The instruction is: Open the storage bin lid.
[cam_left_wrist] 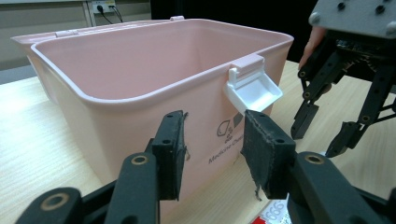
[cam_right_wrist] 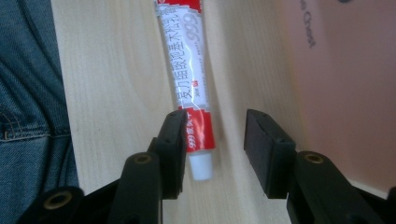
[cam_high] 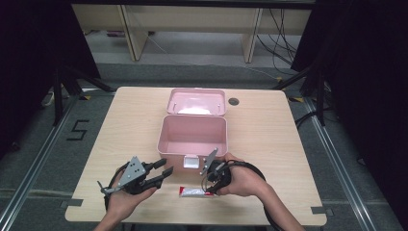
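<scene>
1. Wooden table (cam_high: pixel 269 144) carries an open pink box (cam_high: pixel 192 135), its white latch (cam_left_wrist: pixel 254 91) facing me.
2. My left gripper (cam_high: pixel 161 172) hovers beside the box, jaws wide and empty.
3. My right gripper (cam_right_wrist: pixel 212 140), jaws spread, straddles the capped end of the ointment tube (cam_right_wrist: pixel 189 74), which lies flat just in front of the box.

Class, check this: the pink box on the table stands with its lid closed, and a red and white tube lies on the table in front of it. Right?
Not quite: the pink box stands open, its lid folded back, as the high view shows. The red and white tube does lie on the table in front of it.
</scene>
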A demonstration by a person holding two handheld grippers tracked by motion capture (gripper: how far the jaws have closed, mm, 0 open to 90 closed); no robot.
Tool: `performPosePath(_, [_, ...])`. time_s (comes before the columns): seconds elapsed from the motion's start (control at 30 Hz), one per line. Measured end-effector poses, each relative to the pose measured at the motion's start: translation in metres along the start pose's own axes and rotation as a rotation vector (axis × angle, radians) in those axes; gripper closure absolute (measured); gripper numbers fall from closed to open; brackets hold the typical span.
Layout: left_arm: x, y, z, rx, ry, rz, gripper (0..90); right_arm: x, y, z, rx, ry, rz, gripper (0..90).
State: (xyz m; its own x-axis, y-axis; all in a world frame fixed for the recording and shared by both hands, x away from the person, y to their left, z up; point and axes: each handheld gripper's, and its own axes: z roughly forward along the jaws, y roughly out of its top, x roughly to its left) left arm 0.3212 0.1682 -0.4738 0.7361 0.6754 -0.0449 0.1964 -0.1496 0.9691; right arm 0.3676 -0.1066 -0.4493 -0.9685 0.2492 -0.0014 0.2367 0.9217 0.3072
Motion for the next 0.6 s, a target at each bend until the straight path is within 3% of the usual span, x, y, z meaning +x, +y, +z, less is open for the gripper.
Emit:
performPosePath(0.13, [0.000, 0.000, 0.000, -0.019, -0.007, -0.005, 58.3, 0.002, 0.007, 0.004, 0.046, 0.008, -0.026, 60.8])
performPosePath(0.23, [-0.001, 0.000, -0.002, 0.000, -0.005, 0.002, 58.2, 0.005, 0.010, 0.006, 0.079, 0.001, -0.021, 60.8])
performPosePath(0.27, [-0.001, -0.001, -0.002, -0.003, -0.006, 0.001, 58.2, 0.004, 0.011, 0.006, 0.085, 0.019, -0.051, 60.8])
performPosePath(0.37, [0.000, -0.002, -0.002, 0.003, -0.002, -0.002, 58.1, 0.007, 0.014, 0.009, 0.107, 0.014, -0.043, 61.1])
performPosePath(0.57, [-0.001, -0.003, -0.003, 0.003, -0.001, -0.003, 58.0, 0.007, 0.021, 0.017, 0.120, 0.020, -0.110, 61.8])
performPosePath(0.6, [-0.001, -0.003, -0.003, 0.003, -0.001, -0.002, 58.1, 0.009, 0.022, 0.017, 0.134, 0.017, -0.095, 61.9])
